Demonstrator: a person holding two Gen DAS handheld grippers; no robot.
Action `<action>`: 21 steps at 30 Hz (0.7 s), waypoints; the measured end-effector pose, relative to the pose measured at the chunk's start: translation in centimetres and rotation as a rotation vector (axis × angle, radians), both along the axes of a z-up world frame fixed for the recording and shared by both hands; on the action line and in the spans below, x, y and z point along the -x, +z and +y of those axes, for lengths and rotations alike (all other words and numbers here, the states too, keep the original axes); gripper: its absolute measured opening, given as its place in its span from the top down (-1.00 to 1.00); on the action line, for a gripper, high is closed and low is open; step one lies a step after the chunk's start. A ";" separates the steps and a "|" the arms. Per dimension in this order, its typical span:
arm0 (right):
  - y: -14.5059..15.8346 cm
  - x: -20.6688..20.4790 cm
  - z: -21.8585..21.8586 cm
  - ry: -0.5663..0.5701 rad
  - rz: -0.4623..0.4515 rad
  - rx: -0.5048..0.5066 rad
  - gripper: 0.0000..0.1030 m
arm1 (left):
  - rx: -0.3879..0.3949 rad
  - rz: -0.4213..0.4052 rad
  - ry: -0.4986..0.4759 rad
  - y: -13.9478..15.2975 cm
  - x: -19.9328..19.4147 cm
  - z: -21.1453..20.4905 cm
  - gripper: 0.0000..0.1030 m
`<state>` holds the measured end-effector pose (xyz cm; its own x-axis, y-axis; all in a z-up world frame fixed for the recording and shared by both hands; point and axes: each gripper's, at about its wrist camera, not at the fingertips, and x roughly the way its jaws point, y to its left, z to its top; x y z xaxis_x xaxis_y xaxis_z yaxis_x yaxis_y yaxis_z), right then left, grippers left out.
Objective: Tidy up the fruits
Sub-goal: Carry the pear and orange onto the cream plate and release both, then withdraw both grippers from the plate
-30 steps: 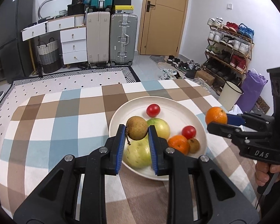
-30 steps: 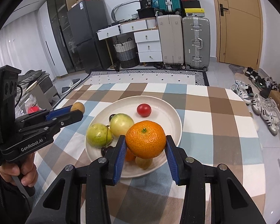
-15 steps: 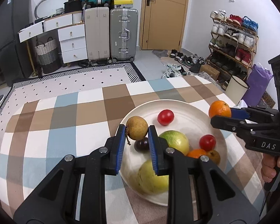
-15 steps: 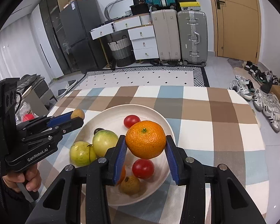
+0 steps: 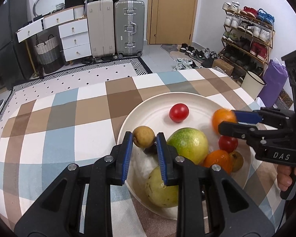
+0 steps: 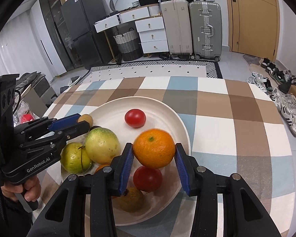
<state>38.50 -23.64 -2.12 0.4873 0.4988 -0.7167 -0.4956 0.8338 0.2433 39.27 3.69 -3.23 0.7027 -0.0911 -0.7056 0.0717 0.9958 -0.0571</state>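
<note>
Checked tablecloth [image 5: 59, 122] (brown, blue, white); suitcases [image 5: 116, 27] behind.

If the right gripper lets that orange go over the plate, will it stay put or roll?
Probably rolls. The orange is round, blurred, with a gap at the right pad as the right gripper's jaws have just been opening. The plate has a raised rim, likely containing it. The tomato directly beneath may deflect it.
</note>
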 end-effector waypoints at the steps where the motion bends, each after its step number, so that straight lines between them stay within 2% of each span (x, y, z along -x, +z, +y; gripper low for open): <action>1: 0.2 0.1 -0.1 0.000 -0.007 -0.005 0.09 | 0.004 0.002 0.001 0.1 0.1 0.1 0.58; 3: 0.6 0.2 -0.5 -0.004 -0.013 -0.018 0.05 | 0.011 0.009 0.005 0.1 0.1 0.3 0.56; 7: 1.1 0.2 -1.0 -0.031 -0.021 0.000 -0.07 | -0.008 0.023 0.026 0.2 0.4 0.6 0.16; 9: 1.2 0.3 -1.2 -0.034 -0.023 -0.008 -0.37 | -0.006 0.018 0.032 0.4 0.8 0.8 -0.09; 10: 1.4 0.4 -1.4 -0.038 -0.027 -0.009 -0.43 | -0.007 0.015 0.037 0.5 1.0 0.9 -0.26; 12: 1.6 0.6 -1.4 -0.045 -0.038 -0.001 -0.60 | -0.010 -0.006 0.054 0.8 1.7 1.1 -0.37; 14: 1.9 0.9 -1.3 -0.038 -0.052 0.001 -0.74 | -0.011 -0.016 0.061 1.2 2.6 1.3 -0.65; 18: 2.6 2.1 -1.4 -0.046 -0.090 0.006 -0.99 | 0.018 -0.039 0.073 1.9 4.3 2.0 -0.74; 20: 2.8 2.9 -1.8 -0.025 -0.095 -0.036 -0.99 | 0.035 -0.057 0.091 2.3 5.4 2.4 -0.99; 21: 2.9 3.3 -1.9 -0.013 -0.090 -0.055 -0.99 | 0.038 -0.073 0.101 2.4 6.1 2.5 -0.99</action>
